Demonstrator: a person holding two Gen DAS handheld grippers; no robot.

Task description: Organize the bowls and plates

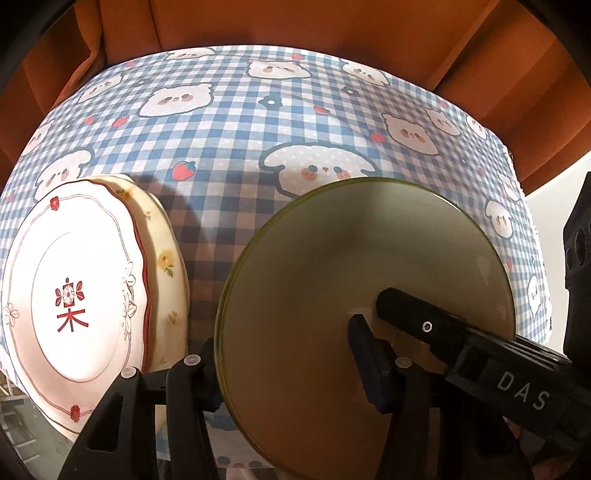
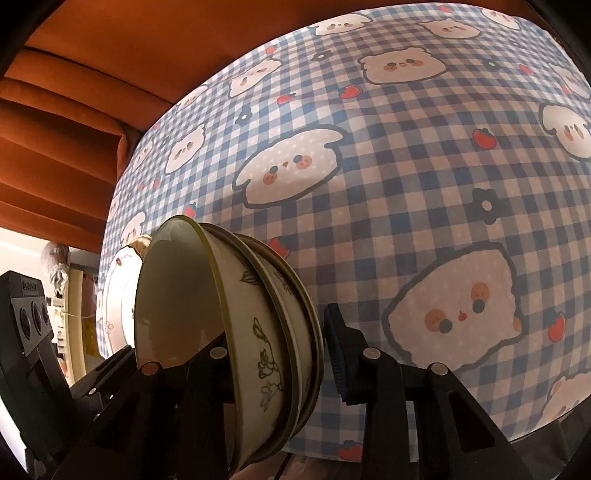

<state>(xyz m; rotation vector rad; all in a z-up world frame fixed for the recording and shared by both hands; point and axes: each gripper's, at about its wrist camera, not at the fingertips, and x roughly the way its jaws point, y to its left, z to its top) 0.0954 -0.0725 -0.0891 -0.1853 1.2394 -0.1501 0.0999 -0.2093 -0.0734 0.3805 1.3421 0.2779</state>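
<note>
Green-rimmed bowls [image 2: 236, 332] on checked tablecloth [image 2: 388, 177], orange curtain [image 2: 74, 122] behind.

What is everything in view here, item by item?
bowls: three nested by their rims, cream with green rims, middle of the table
white plate: one, white with red trim, on top of the cream plate, left of the bowls
cream plate: one, cream with yellow flowers, under the white plate
tablecloth: one, blue-and-white check with bears and strawberries, covering the table
upholstery: orange, behind the table
left gripper: one, black, straddling the bowls' wall
right gripper: one, black, straddling the bowls' wall
</note>
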